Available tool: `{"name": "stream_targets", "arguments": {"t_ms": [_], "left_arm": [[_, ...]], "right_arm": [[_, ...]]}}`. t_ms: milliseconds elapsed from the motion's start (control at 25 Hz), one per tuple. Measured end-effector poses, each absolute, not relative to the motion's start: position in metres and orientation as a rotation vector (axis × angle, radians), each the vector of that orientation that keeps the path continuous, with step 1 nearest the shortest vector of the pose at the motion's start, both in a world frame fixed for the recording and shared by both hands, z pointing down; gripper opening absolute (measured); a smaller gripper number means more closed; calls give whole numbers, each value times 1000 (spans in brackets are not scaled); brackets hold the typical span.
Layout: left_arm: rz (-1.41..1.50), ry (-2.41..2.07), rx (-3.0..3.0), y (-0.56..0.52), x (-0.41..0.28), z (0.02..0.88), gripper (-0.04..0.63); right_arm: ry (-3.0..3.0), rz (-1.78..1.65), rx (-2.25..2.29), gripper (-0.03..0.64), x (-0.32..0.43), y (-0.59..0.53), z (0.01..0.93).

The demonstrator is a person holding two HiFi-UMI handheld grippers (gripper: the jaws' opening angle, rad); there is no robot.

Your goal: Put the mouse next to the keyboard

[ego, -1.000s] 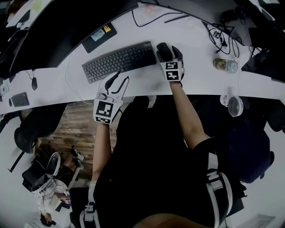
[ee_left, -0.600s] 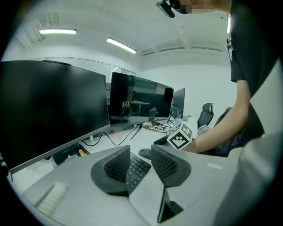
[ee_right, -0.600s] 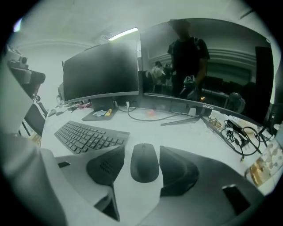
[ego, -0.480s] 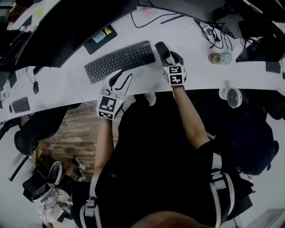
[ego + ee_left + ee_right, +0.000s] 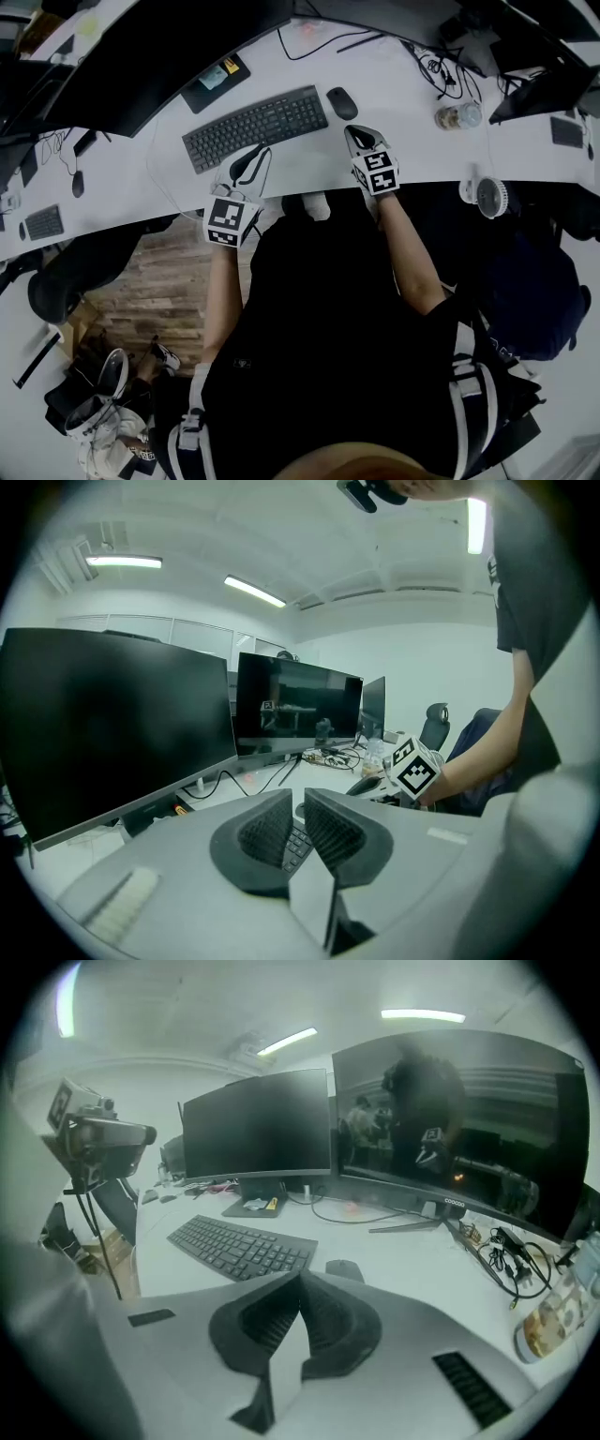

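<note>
Our left hand-held gripper (image 5: 253, 156) hangs over the worktop (image 5: 412, 127) at the keyboard's near edge. Its jaws have just been closing to a narrow slit, and nothing is between them. Past it lies the keyboard (image 5: 258, 127). Just beside its right end, not touching it, sits the mouse (image 5: 341, 101), free of both tools. Our right hand-held gripper (image 5: 356, 134) is near the mouse on its near side, its jaws just pressed together on nothing.

We judge the mouse light and rigid, with a smooth domed shell that could slip out of a pinch from above. We would take it low, across its two flanks. We see no cable on it.

Only the head view gives the layout, with the gap between mouse and keyboard. Only the left gripper view shows that slit, with keys visible through it. The right gripper view shows the pads meeting, and the mouse clear beyond them.
</note>
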State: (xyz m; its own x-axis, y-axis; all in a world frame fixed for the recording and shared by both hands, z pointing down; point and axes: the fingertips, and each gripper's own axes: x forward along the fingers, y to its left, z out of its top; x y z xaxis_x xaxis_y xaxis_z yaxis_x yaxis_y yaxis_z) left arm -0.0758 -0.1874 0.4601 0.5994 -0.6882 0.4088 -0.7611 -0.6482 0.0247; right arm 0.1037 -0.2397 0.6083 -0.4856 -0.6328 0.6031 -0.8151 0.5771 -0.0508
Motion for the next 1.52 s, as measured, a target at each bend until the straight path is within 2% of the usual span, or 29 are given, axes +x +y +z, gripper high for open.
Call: {"name": "stream_targets", "arguments": {"t_ms": [240, 640, 1520], "left_arm": [[525, -1213, 2651, -184, -83, 451, 0], [529, -1196, 2680, -175, -92, 446, 0], [542, -1179, 2700, -137, -120, 454, 0]], "right_arm": [[-2325, 369, 1106, 3, 98, -218, 584], [-2458, 267, 1112, 2, 90, -192, 538], [-2506, 203, 1125, 2, 55, -151, 517]]}}
